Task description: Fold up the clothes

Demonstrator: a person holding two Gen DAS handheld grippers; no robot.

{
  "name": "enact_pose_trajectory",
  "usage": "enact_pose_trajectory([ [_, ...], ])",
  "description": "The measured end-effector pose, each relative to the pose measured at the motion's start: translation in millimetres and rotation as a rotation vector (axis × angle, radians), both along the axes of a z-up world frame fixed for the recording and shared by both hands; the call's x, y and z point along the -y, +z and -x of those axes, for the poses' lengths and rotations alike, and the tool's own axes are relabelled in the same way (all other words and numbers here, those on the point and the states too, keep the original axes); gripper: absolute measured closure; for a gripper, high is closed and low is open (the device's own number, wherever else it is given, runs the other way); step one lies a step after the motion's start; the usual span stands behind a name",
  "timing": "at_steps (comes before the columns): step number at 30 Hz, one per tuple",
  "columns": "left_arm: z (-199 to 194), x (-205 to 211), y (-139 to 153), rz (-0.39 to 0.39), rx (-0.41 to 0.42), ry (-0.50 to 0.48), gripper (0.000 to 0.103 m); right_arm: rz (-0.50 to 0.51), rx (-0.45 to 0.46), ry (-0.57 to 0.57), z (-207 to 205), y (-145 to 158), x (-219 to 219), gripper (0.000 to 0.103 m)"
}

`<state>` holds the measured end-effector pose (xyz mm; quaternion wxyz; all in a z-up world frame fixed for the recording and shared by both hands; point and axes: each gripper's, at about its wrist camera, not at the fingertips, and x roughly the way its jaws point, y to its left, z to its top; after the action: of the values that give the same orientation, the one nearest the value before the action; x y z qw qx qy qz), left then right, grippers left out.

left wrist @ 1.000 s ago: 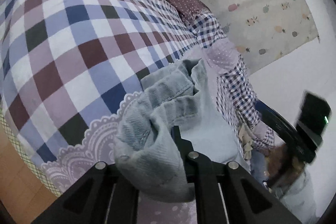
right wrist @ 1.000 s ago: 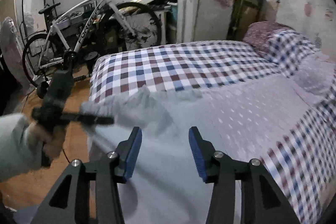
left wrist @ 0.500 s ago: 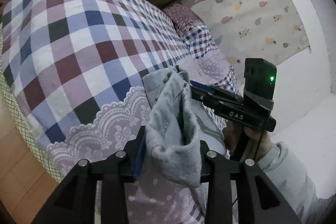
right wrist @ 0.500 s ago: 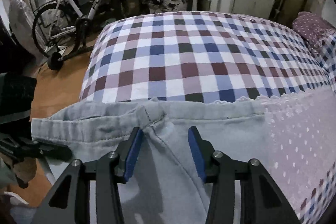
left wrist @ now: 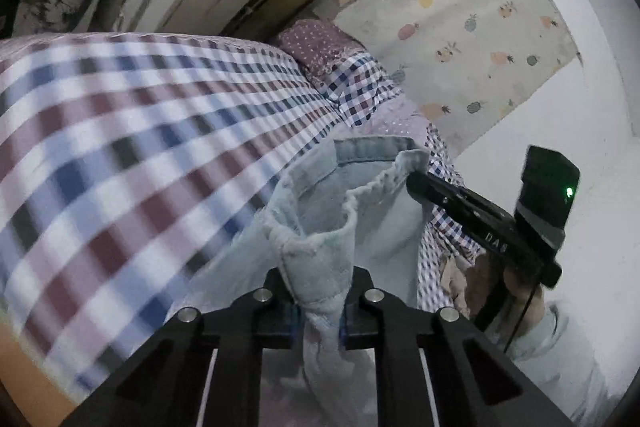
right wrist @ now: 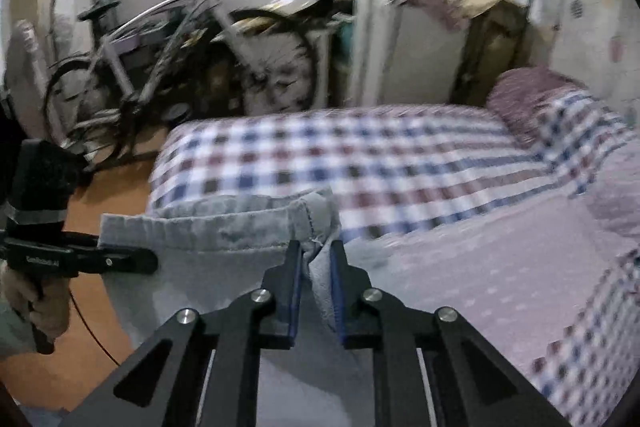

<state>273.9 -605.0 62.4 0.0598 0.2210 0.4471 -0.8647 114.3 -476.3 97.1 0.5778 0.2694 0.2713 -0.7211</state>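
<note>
Right gripper point(right wrist: 316, 283), wide apart half second ago, now pinches denim garment point(right wrist: 224, 227) hem; left gripper point(left wrist: 320, 303) clamps other corner. Soft, floppy, fairly heavy: hold at stitched edges.

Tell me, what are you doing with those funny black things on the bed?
A person is folding clothes using two hand-held tongs. The left tongs and the right tongs are each shut on the top edge of a pale denim garment, holding it stretched between them above the checked bedspread. No fold has been made yet.
</note>
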Motion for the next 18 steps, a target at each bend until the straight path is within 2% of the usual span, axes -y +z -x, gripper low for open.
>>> enact_pose_trajectory([
  [3,37.0,23.5,0.5,-0.076,0.055,-0.001,0.093,-0.007,-0.059,-0.081,23.8,11.5,12.7,0.09],
  [5,53.2,31.0,-7.7,-0.12,0.137,0.03,0.093,-0.044,-0.095,-0.127,41.4,7.8,25.5,0.09],
  [8,46.5,28.5,-19.6,-0.144,0.198,0.075,0.095,-0.118,-0.082,-0.142,60.7,-16.4,49.3,0.09],
  [13,17.1,31.5,-37.1,-0.175,0.209,0.121,0.096,-0.208,-0.103,-0.125,57.4,-66.7,76.7,0.089],
  [17,-4.9,31.7,-42.3,-0.173,0.19,0.144,0.091,-0.236,-0.102,-0.177,61.8,-87.1,82.8,0.078],
  [18,-10.4,31.8,-43.6,-0.172,0.186,0.15,0.087,-0.224,-0.107,-0.193,61.5,-86.1,77.9,0.071],
])
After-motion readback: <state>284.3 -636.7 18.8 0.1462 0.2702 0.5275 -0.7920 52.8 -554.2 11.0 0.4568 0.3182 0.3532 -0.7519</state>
